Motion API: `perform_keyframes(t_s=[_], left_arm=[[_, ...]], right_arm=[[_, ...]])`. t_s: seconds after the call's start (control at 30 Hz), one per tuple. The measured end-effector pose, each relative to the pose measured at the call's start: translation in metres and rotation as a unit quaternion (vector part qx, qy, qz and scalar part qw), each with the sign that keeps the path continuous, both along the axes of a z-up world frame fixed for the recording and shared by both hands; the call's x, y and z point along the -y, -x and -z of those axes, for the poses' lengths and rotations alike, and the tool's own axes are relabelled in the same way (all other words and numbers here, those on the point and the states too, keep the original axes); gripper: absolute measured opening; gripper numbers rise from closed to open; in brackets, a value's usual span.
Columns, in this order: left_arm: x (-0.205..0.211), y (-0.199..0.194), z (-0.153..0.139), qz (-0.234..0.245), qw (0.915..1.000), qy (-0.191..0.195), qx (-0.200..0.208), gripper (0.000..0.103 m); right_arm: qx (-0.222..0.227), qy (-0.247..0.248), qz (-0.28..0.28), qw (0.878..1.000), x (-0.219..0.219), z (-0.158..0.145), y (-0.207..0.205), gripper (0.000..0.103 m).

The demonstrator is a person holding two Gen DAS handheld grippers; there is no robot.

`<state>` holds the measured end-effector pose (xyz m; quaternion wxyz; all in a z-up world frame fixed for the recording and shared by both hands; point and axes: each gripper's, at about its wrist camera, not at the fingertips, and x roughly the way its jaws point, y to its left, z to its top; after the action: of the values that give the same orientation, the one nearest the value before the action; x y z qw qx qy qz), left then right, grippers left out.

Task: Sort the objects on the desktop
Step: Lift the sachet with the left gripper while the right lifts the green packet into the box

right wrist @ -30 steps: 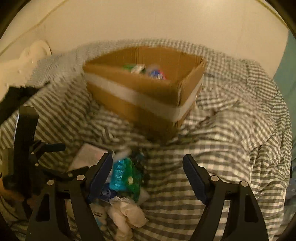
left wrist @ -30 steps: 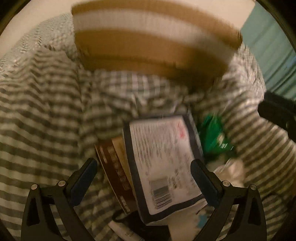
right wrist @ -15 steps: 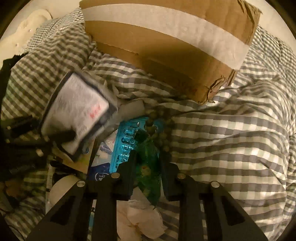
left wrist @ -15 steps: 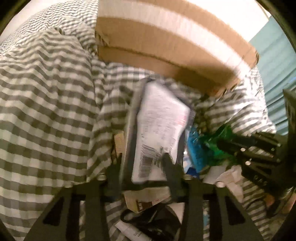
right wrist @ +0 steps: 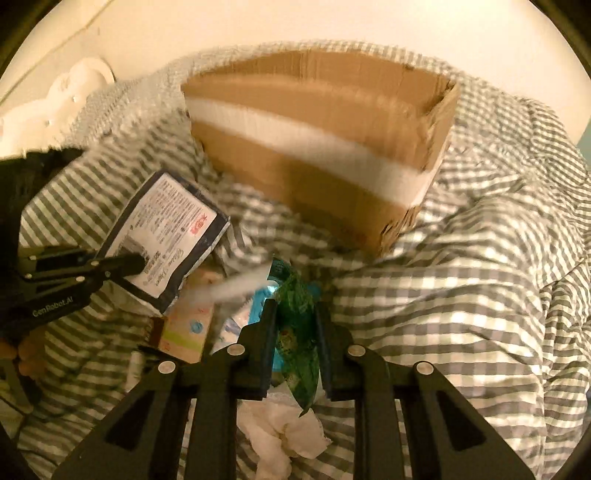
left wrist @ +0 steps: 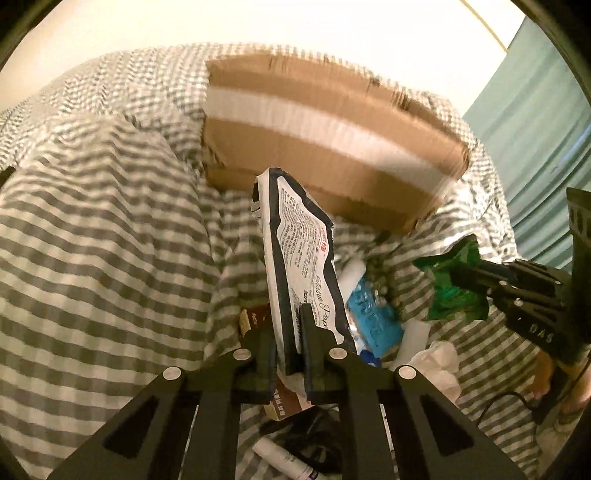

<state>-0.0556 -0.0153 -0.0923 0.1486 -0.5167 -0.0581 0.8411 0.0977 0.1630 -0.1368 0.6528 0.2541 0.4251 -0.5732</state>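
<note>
Sorting underway: two items gripped above a cluttered bedspread (right wrist: pixel 461 295).
Tissue pack (left wrist: pixel 303 251) is clamped by left gripper (left wrist: pixel 288 354), green wrapper (right wrist: pixel 295 332) by right gripper (right wrist: pixel 293 350); cardboard box (right wrist: pixel 314 147) is not yet reached, and clutter remains.

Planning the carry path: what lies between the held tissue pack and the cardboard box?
Only rumpled checked bedding; in the right wrist view, nothing else lies between the tissue pack held by the left gripper and the cardboard box.

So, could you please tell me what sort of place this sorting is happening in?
Probably a bedroom: the clutter lies on a rumpled grey-checked duvet, not a desk, beside a plain wall and teal curtain.
</note>
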Motion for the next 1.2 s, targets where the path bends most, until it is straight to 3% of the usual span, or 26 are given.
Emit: perform_keyframes(t_s=[0.37, 0.67, 0.87, 1.07, 1.1, 1.2], left_arm=[[0.0, 0.038, -0.065, 0.003, 0.9976, -0.016, -0.067, 0.01], [-0.015, 0.111, -0.126, 0.032, 0.99, -0.017, -0.137, 0.01], [-0.03, 0.178, -0.101, 0.046, 0.9914, -0.009, -0.122, 0.01], [-0.062, 0.211, -0.059, 0.078, 0.993, 0.007, -0.088, 0.01], [-0.068, 0.214, -0.054, 0.085, 0.9926, 0.008, -0.086, 0.01], [-0.078, 0.216, -0.047, 0.093, 0.9916, 0.005, -0.089, 0.011]], right_arm=[[0.071, 0.073, 0.002, 0.995, 0.003, -0.066, 0.006, 0.019], [0.089, 0.132, -0.007, 0.987, 0.056, -0.134, 0.005, 0.019], [0.084, 0.117, 0.002, 0.99, 0.123, -0.134, 0.004, 0.019], [0.072, 0.073, 0.023, 0.994, 0.18, -0.093, 0.023, 0.019], [0.073, 0.057, 0.101, 0.991, 0.184, -0.088, 0.03, 0.019], [0.098, 0.042, 0.123, 0.987, 0.192, -0.076, 0.047, 0.02]])
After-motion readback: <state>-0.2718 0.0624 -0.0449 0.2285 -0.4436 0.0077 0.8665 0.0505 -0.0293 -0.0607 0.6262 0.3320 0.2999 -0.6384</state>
